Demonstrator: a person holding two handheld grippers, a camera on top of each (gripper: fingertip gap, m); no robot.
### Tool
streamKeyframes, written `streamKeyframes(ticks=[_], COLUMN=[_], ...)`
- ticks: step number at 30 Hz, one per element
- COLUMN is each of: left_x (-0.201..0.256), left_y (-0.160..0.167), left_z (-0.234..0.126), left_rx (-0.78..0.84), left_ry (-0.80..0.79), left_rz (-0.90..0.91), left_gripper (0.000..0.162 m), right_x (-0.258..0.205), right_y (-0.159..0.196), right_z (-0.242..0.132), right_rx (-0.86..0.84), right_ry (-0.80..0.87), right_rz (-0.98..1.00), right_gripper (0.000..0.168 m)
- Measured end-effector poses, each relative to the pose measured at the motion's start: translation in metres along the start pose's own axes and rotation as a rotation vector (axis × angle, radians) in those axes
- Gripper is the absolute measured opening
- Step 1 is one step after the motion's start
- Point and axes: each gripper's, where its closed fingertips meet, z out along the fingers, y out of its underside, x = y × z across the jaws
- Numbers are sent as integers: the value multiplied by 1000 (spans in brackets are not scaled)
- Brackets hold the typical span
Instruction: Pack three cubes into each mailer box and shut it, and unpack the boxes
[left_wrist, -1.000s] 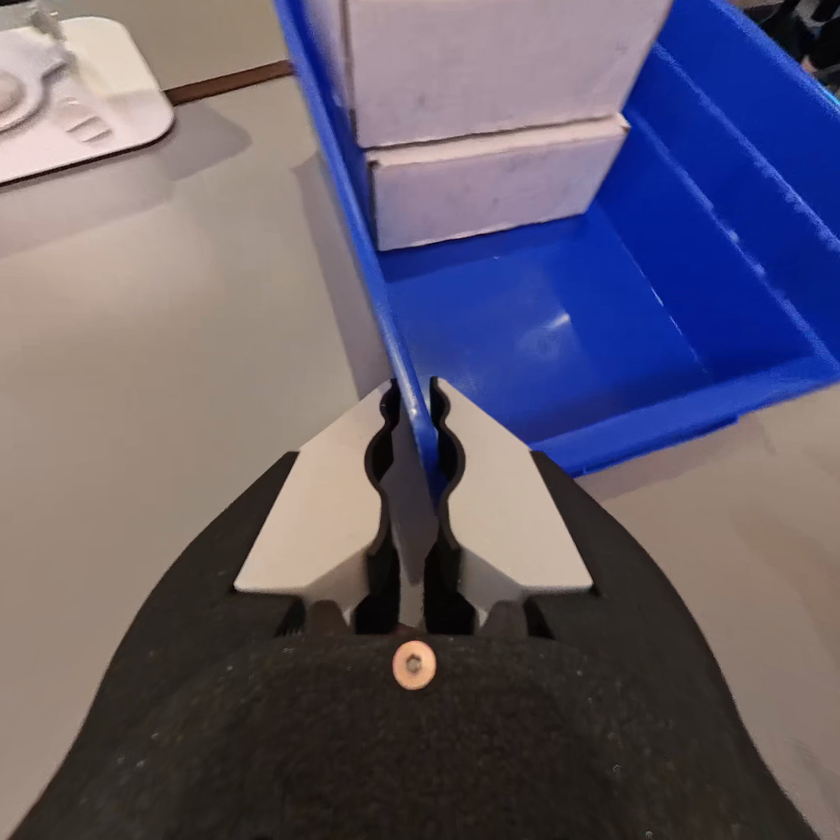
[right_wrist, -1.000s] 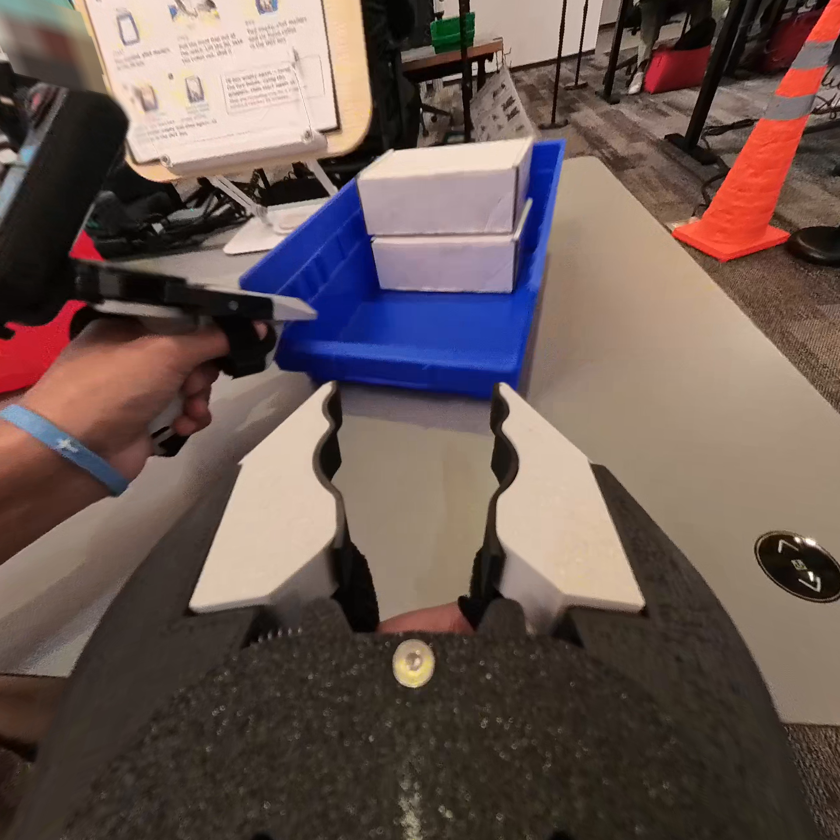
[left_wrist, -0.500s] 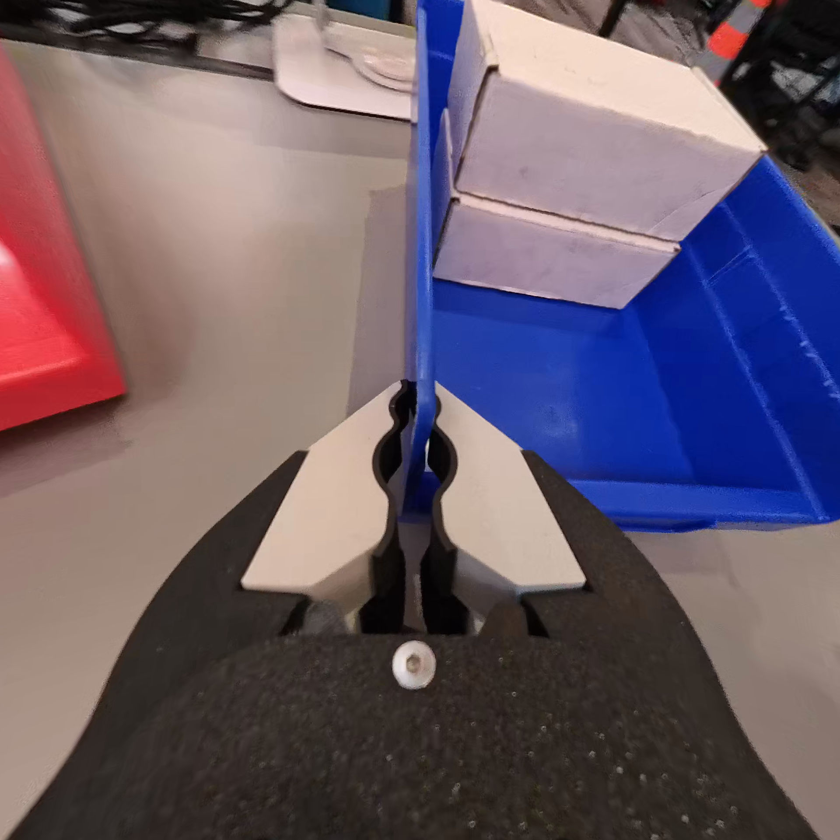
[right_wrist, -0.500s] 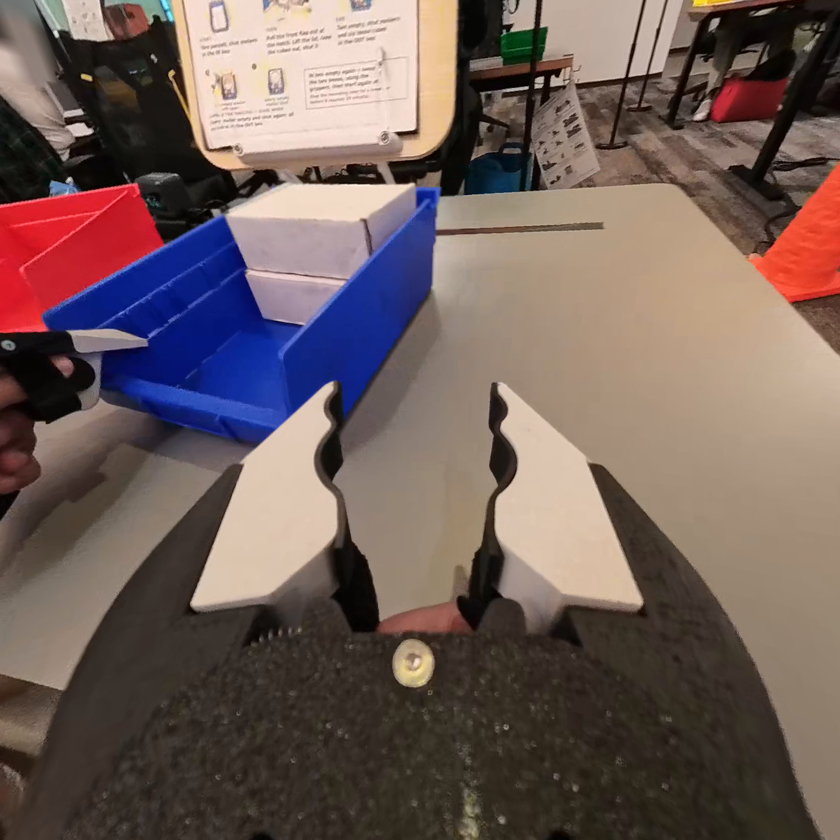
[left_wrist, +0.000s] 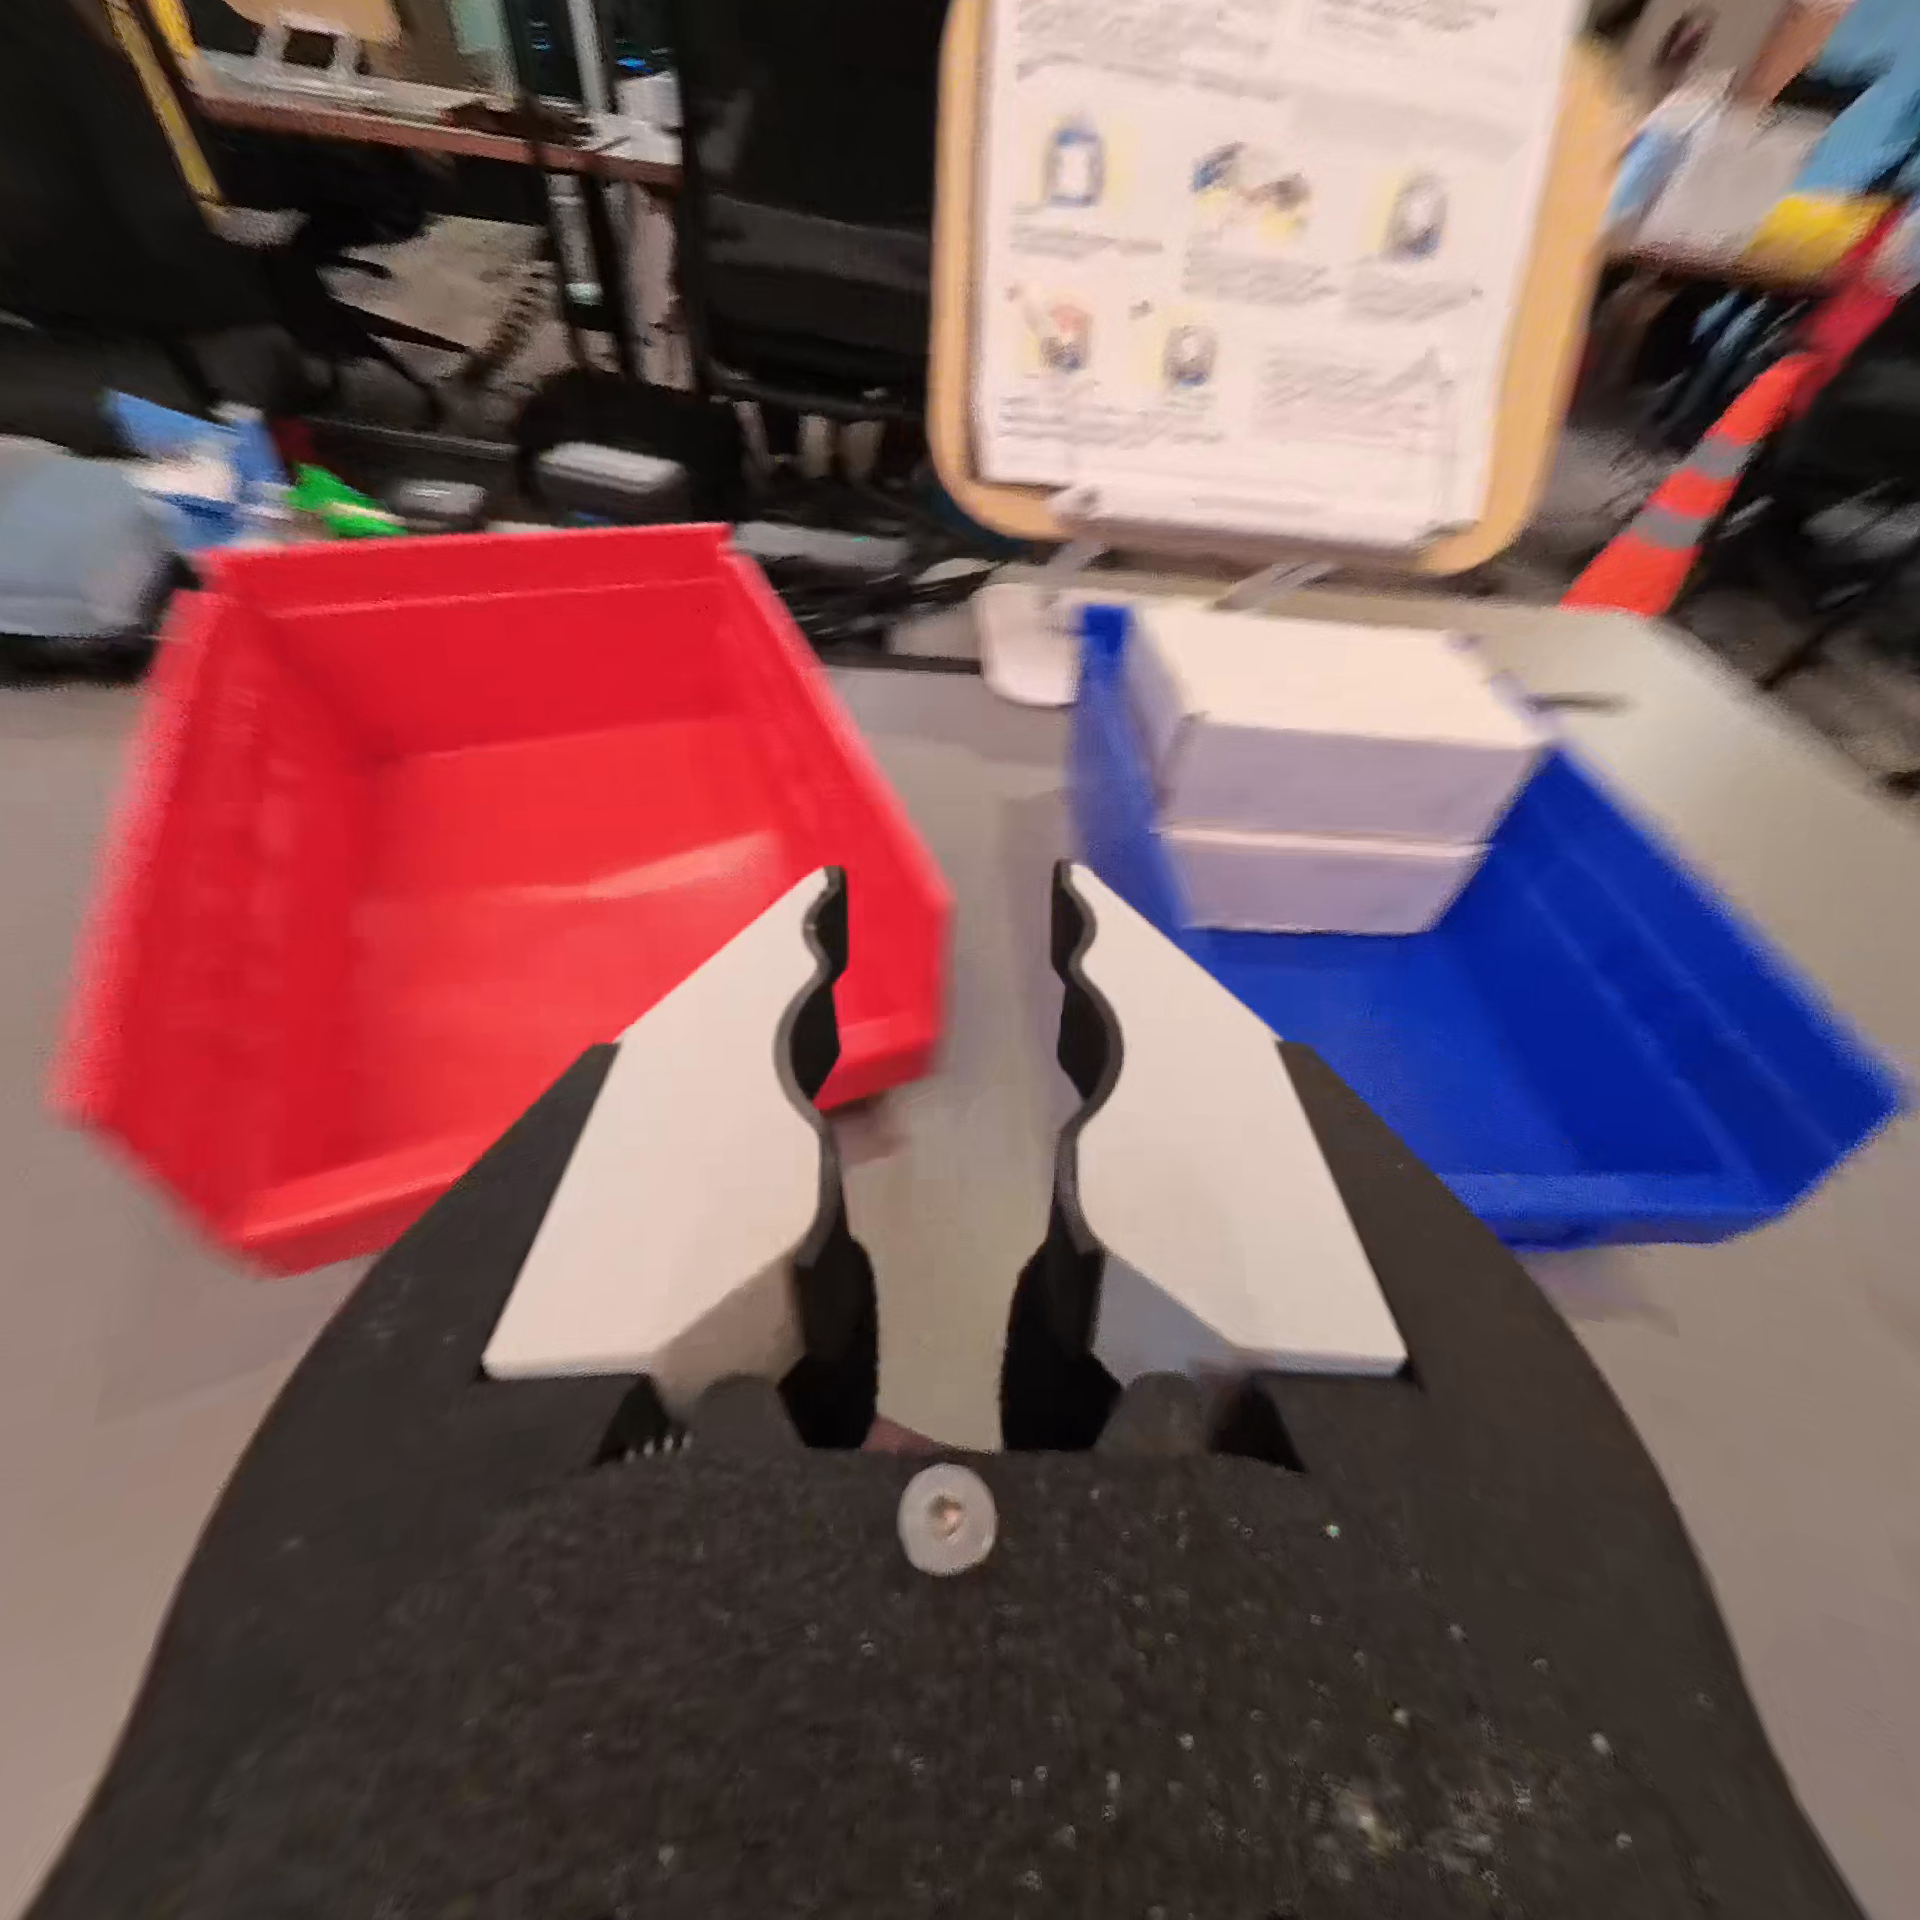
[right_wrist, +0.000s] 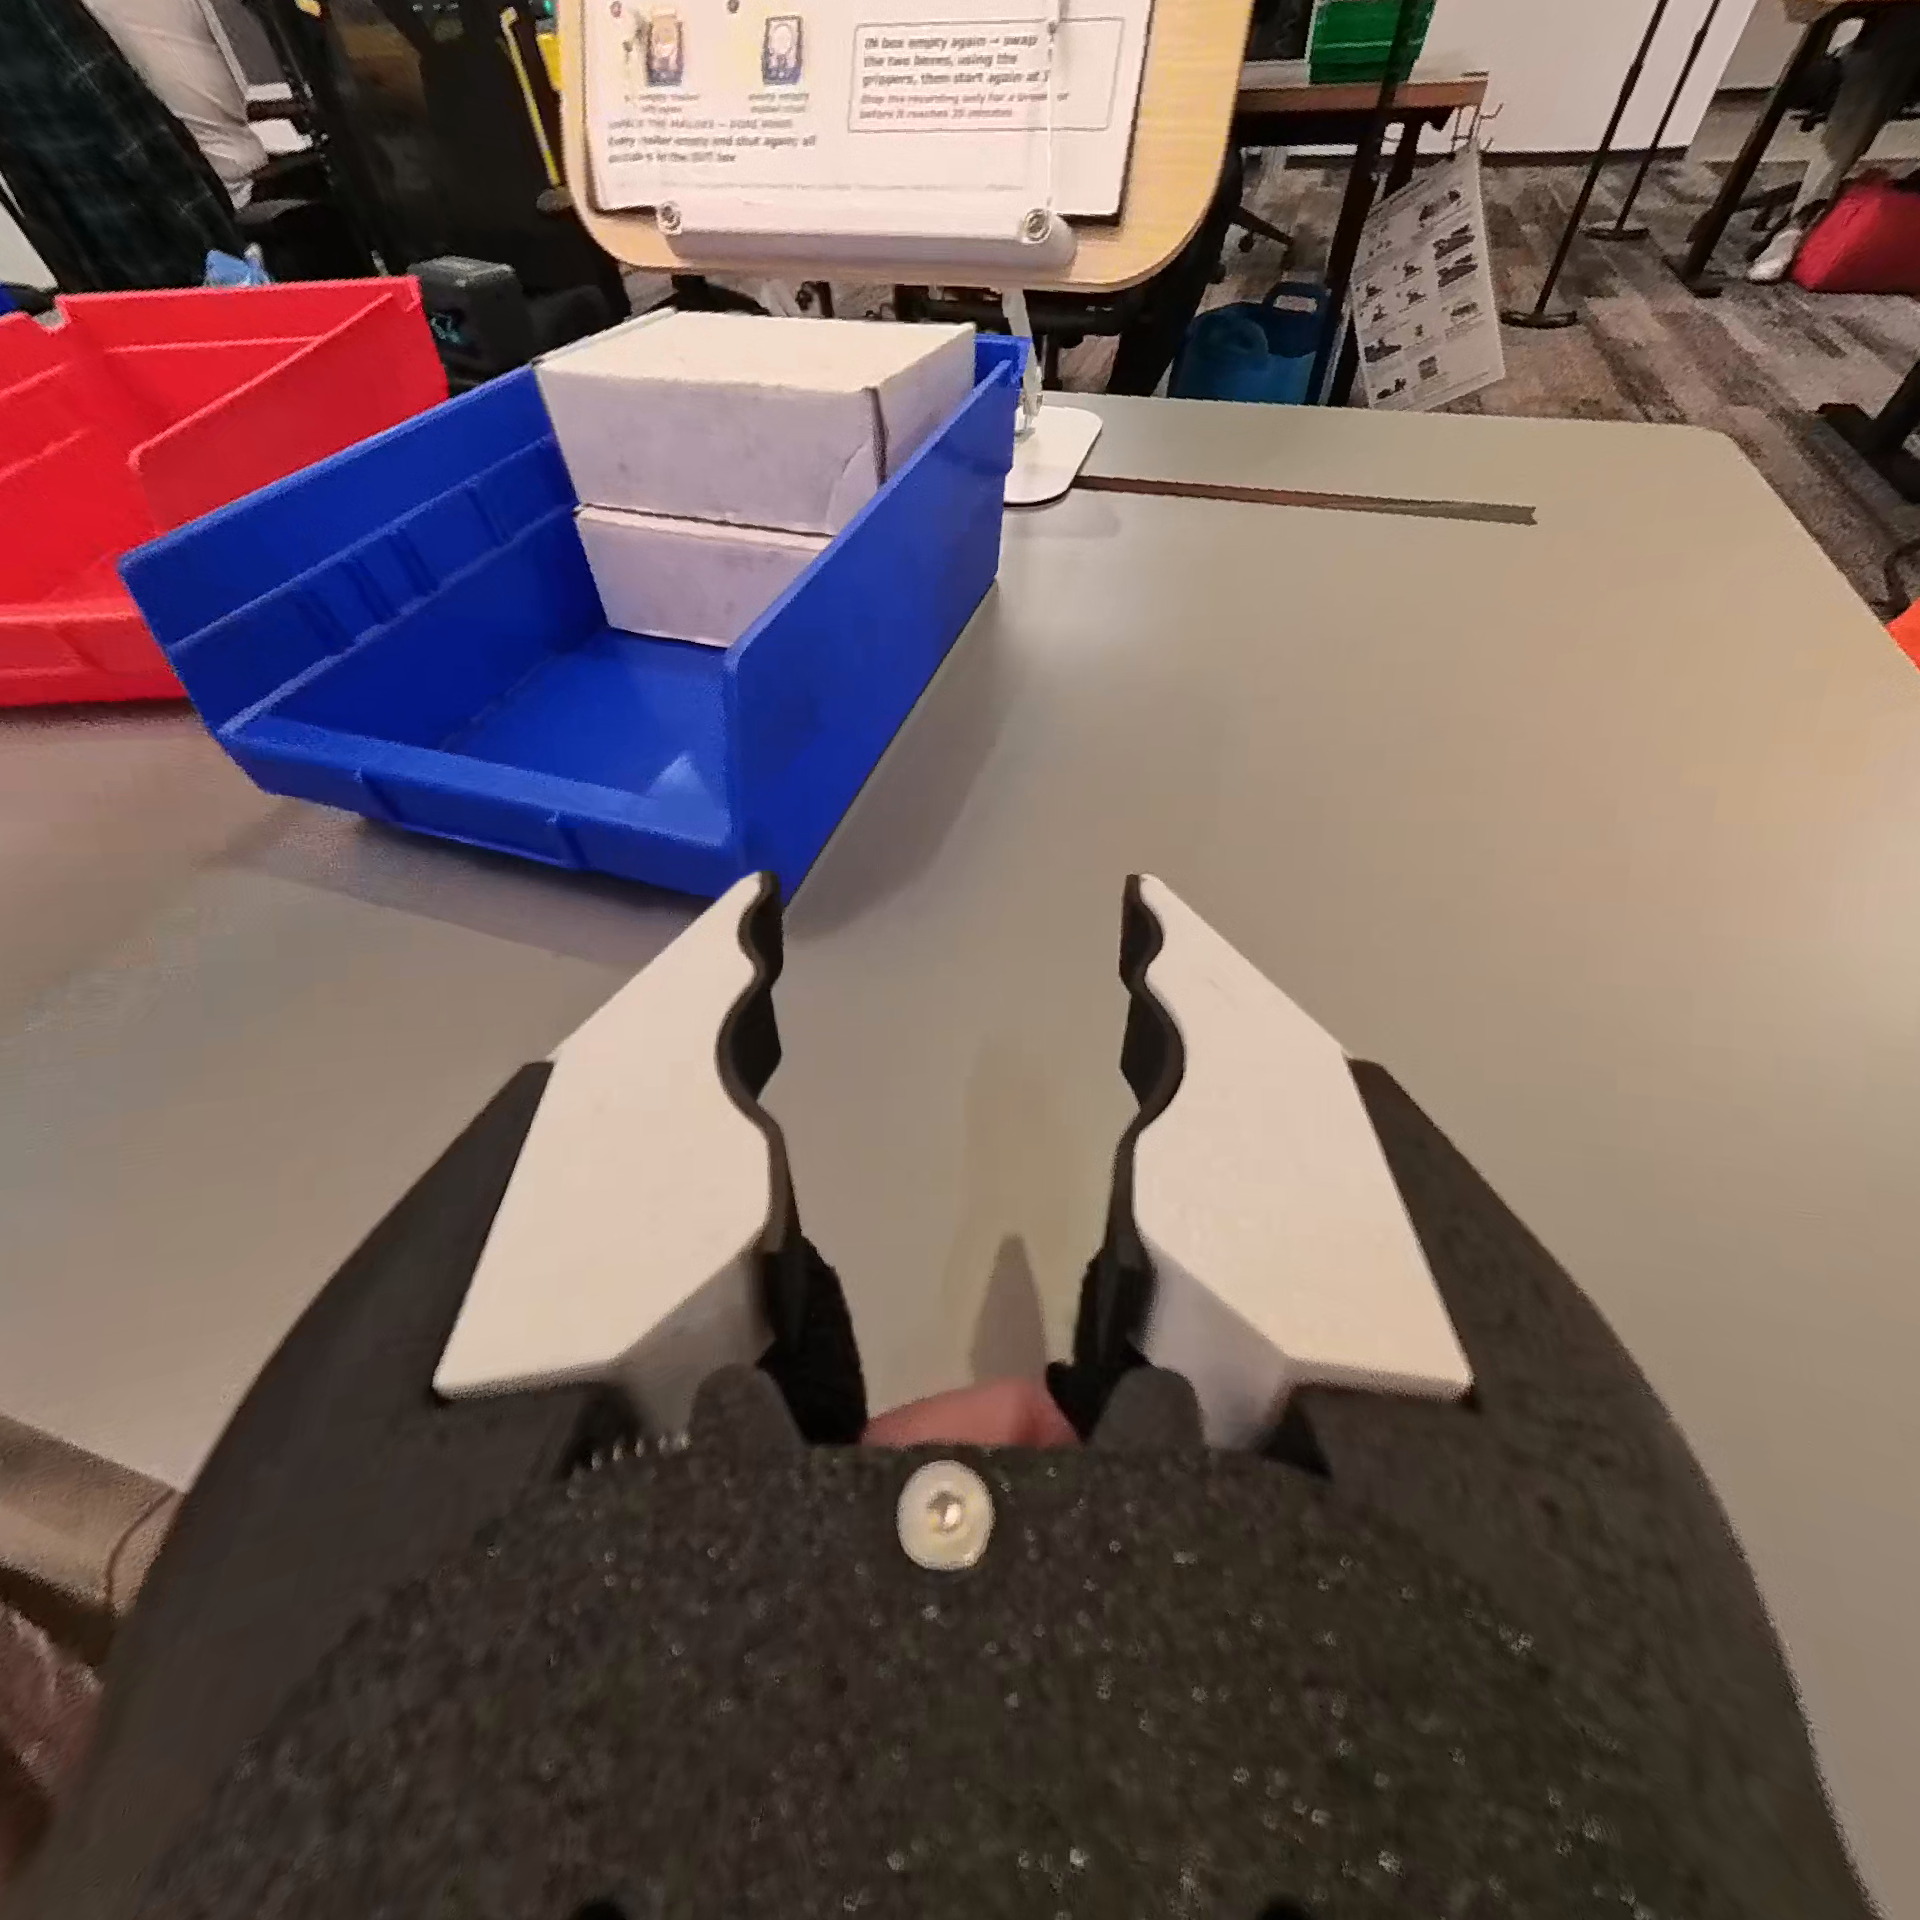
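**Top-heavy stack, tipping risk**

Two white cardboard mailer boxes (right_wrist: 743, 416) stacked against back wall of blue plastic bin (right_wrist: 862, 634), beside empty red plastic bin (left_wrist: 457, 831). Left gripper (left_wrist: 948, 894) and right gripper (right_wrist: 948, 894) parted, holding nothing. Off-centre grab likely to topple upper box.

Bins, sign board and room clutter around the grey bench (right_wrist: 1351, 779)

A red bin (left_wrist: 436, 831) and a blue bin (right_wrist: 862, 623) are sitting side by side on the bench, apart from each other, the red one lying to the left. Behind them a wood-edged sign board (right_wrist: 883, 135) is standing on a white foot (right_wrist: 1049, 447). An orange traffic cone (left_wrist: 1683, 488) is showing on the floor at the right, and a blue bucket (right_wrist: 1247, 343) is resting beyond the bench.
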Motion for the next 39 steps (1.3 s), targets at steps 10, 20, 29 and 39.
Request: streamKeyframes(ticks=[10, 20, 29, 39], left_x=[-211, -208, -187, -174], left_y=[73, 102, 122, 119], left_z=[26, 31, -28, -70], left_rx=[-266, -344, -362, -314], left_ry=[-299, -221, -164, -225], left_rz=[-3, -12, -77, 41], left_gripper=[58, 4, 3, 4], right_x=[-34, -217, -320, -324], right_y=[-1, 16, -6, -1], right_z=[2, 37, 123, 147], right_rx=[9, -13, -41, -163], right_ry=[-42, -374, -351, -156], right_rz=[-84, -317, -18, -49], right_gripper=[64, 57, 57, 5])
